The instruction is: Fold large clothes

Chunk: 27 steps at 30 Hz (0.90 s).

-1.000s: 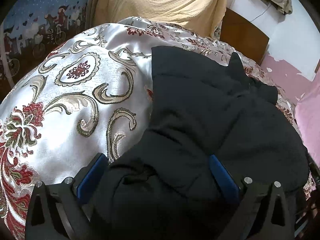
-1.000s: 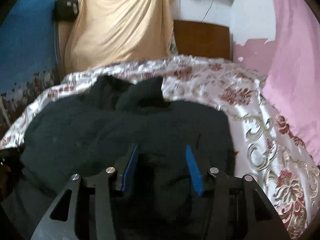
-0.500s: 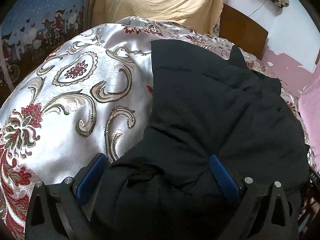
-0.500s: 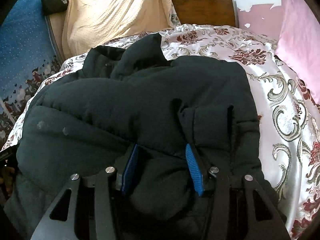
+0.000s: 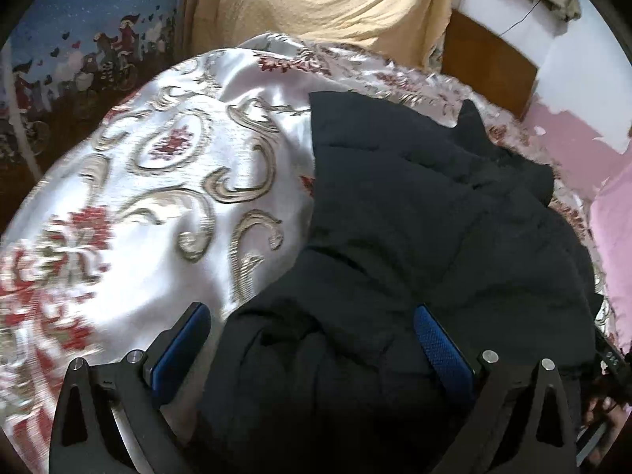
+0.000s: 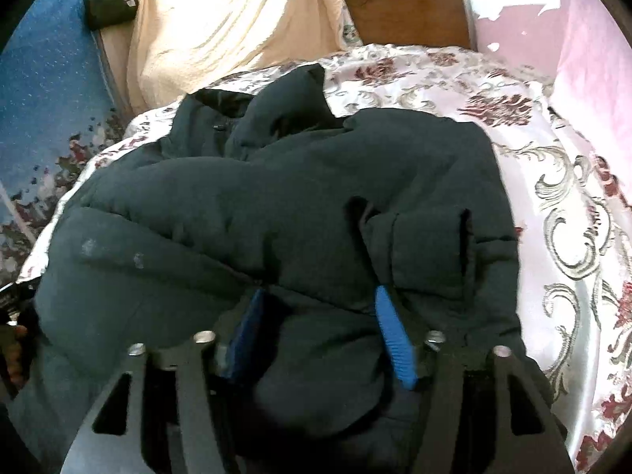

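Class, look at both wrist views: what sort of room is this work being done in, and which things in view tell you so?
Most likely a bedroom in a home. A dark padded jacket lies on a bed spread with a satin floral bedspread, a wooden headboard stands at its far end, and a cream blanket hangs behind it.

L gripper (image 5: 312,339) angled down, jaws spread wide. R gripper (image 6: 320,316) angled down, jaws just been opening, fabric between.
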Each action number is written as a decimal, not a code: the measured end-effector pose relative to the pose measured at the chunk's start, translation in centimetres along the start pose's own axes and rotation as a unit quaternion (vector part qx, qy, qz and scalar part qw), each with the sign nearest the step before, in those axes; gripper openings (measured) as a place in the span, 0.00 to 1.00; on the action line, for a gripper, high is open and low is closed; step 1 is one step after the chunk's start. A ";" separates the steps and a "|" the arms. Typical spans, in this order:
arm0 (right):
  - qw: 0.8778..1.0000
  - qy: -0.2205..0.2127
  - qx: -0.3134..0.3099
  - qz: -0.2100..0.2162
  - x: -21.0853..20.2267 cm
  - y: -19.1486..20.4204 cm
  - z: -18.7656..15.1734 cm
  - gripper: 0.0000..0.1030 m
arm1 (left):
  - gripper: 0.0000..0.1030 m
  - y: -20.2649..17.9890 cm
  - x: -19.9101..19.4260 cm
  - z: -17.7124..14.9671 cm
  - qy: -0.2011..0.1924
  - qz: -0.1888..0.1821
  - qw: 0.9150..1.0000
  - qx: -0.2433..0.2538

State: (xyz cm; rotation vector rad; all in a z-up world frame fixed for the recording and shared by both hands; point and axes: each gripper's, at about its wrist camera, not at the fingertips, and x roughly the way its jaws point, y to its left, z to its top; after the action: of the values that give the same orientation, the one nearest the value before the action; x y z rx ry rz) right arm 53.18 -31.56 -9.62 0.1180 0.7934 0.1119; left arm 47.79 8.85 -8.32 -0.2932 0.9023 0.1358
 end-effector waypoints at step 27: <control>0.993 0.042 0.111 -0.012 7.9 1.9 20.8 0.87 | 0.99 -18.9 9.4 22.0 0.026 -0.073 0.994 0.071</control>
State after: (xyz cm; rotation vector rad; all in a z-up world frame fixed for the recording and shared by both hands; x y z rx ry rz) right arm 73.48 -29.82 -0.38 0.3157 0.8895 0.0049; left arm 74.64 -2.44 0.81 -0.2302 0.9332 -0.0718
